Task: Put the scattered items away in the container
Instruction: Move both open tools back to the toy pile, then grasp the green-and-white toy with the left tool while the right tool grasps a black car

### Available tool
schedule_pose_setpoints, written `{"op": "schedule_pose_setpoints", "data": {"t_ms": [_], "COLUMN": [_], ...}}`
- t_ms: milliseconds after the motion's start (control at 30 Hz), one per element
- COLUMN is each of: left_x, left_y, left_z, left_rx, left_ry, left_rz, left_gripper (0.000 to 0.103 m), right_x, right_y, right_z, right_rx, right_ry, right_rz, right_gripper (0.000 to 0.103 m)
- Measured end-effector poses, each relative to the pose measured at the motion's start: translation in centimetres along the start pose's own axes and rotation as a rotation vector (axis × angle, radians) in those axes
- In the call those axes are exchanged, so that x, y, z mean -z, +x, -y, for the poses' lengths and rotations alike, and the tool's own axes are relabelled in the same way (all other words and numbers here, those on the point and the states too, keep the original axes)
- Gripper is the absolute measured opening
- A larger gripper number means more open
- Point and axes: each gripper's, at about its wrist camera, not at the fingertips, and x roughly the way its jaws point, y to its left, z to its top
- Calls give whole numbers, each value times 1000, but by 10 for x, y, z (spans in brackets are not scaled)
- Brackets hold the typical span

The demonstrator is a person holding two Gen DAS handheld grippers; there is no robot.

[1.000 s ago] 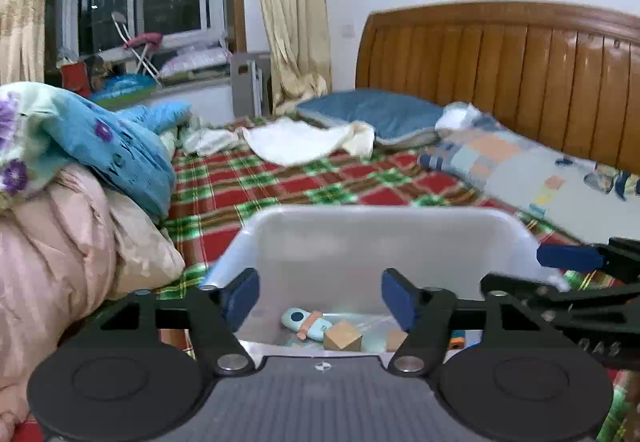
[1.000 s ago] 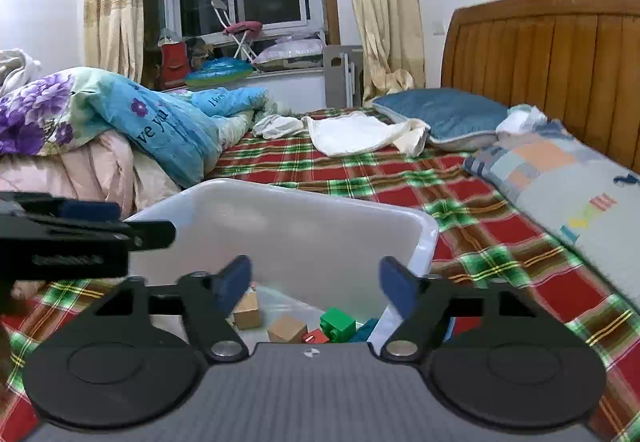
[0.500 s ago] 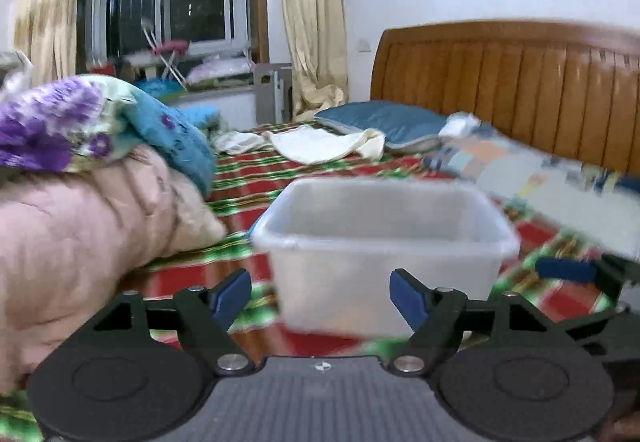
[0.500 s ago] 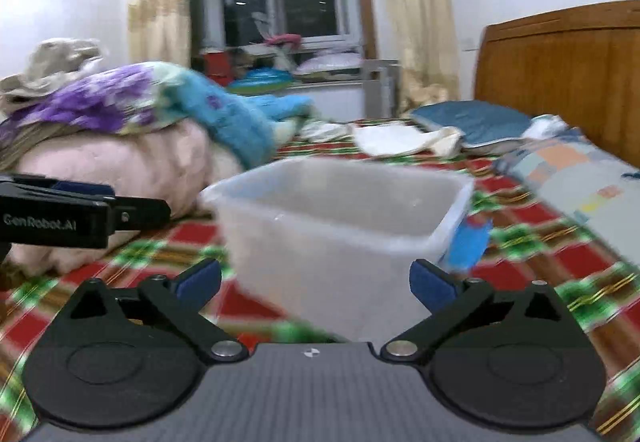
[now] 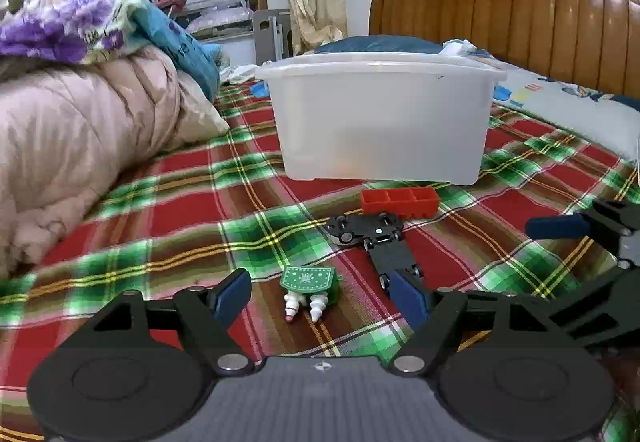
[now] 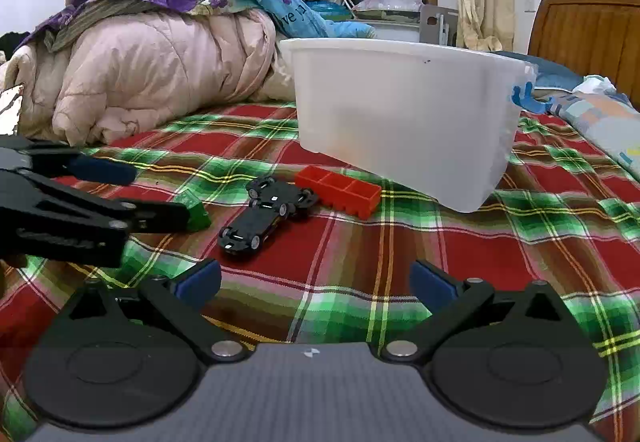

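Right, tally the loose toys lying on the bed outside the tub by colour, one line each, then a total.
Black: 2, toy cars, both wheels-up.
Red: 1, building brick.
Green: 1, small toy with white feet.
Total: 4 in view on the plaid bedspread, all outside the white tub.

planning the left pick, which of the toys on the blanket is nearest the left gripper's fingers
The small green toy with two white pegs. It lies just ahead of the open left gripper, between its fingers; the black cars and red block lie farther, toward the container.
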Motion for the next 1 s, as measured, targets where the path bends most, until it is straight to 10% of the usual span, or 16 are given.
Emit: {"op": "schedule_pose_setpoints", "data": {"t_ms": [367,467,1000], "left_x": [-3,-3,7], "left_y": [53,56,42], "left_z": [-25,-21,-58], "left_rx": [4,11,55], "left_ry": [-65,-28,-145], "left_rz": [-74,-65,-75], "left_gripper": [68,49,48], "right_x": [-2,-4,-21], "right_y": [11,18,79], "right_z": [-6,-22,-49], "right_rx": [-23,-49,45], "right_ry": [-2,-52,-36], "right_rz": [1,-11,-125], "right_gripper": [103,103,103]}}
